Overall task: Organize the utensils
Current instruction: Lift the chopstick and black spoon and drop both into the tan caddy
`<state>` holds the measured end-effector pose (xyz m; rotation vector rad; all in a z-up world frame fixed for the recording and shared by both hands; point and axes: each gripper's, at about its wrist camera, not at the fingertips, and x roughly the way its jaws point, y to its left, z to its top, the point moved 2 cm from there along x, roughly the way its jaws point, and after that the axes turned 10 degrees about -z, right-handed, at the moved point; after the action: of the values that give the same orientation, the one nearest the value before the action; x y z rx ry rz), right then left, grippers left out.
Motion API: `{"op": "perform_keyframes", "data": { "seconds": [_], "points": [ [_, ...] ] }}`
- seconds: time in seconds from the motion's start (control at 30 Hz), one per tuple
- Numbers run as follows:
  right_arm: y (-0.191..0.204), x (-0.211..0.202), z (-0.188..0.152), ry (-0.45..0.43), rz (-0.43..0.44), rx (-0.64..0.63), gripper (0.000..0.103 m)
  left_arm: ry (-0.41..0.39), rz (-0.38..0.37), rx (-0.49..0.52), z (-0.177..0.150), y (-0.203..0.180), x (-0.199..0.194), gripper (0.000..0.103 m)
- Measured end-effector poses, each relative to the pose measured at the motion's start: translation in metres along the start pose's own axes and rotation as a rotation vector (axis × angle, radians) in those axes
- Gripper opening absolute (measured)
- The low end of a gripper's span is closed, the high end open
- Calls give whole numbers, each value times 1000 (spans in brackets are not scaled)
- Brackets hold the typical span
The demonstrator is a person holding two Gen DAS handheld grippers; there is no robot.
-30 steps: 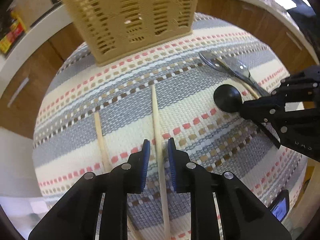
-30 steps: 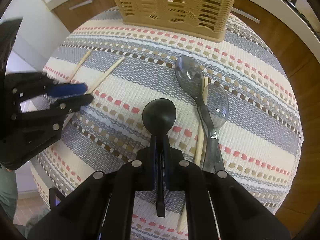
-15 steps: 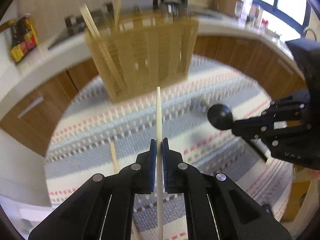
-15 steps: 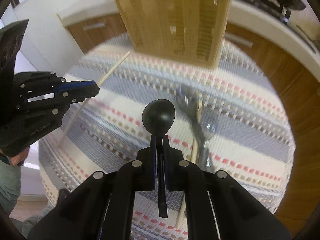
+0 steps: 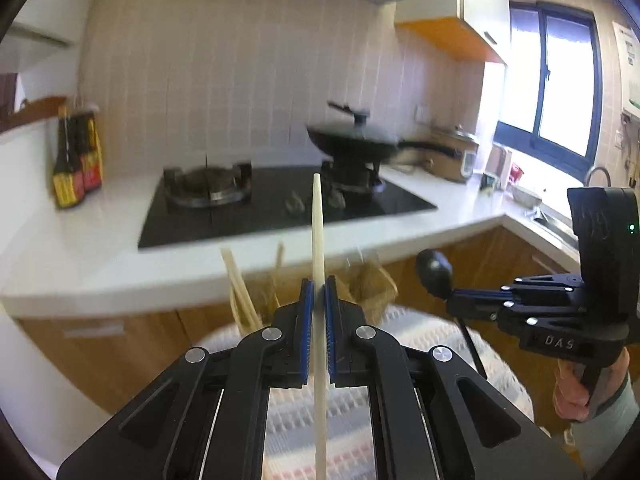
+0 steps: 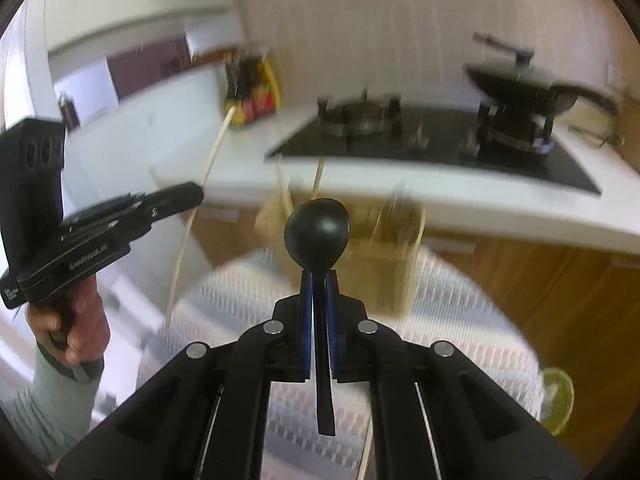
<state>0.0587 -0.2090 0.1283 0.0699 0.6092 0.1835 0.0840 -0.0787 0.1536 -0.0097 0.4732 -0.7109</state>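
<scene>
Both grippers are clamping stuff up in the air: the left gripper (image 5: 319, 294) is pinching a chopstick (image 5: 317, 232), the right gripper (image 6: 319, 288) is squeezing a black spoon (image 6: 317, 230), above the basket (image 6: 384, 256) sitting at the striped cloth's (image 6: 452, 300) far edge.

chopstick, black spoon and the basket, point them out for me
chopstick (image 5: 318, 232), left wrist view, on its shaft above the jaws
black spoon (image 6: 317, 229), right wrist view, on its bowl
basket (image 6: 384, 268), right wrist view, on its front wall

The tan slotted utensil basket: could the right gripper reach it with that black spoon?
Probably yes. The right gripper, shut on the black spoon, hangs before the tan slotted utensil basket, nothing between them.
</scene>
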Motion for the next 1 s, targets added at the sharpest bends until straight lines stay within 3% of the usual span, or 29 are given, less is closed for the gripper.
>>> {"op": "perform_keyframes", "data": {
  "seconds": [0.1, 0.23, 0.43, 0.53, 0.73, 1.0],
  "points": [
    [-4, 9, 21, -24, -5, -2, 5, -21, 38, 20, 15, 11, 5, 4],
    [-8, 31, 43, -73, -20, -16, 5, -76, 21, -36, 33, 34, 24, 4],
    [-21, 45, 69, -227, -70, 19, 5, -207, -22, -114, 49, 64, 49, 4],
    [-27, 55, 70, -280, -127, 13, 5, -276, -12, -144, 49, 74, 59, 4],
    [-38, 82, 54, -318, -129, 45, 5, -367, 75, -140, 35, 86, 76, 4],
    [-41, 97, 33, -364, -146, 46, 6, -378, 87, -98, 14, 85, 94, 5]
  ]
}}
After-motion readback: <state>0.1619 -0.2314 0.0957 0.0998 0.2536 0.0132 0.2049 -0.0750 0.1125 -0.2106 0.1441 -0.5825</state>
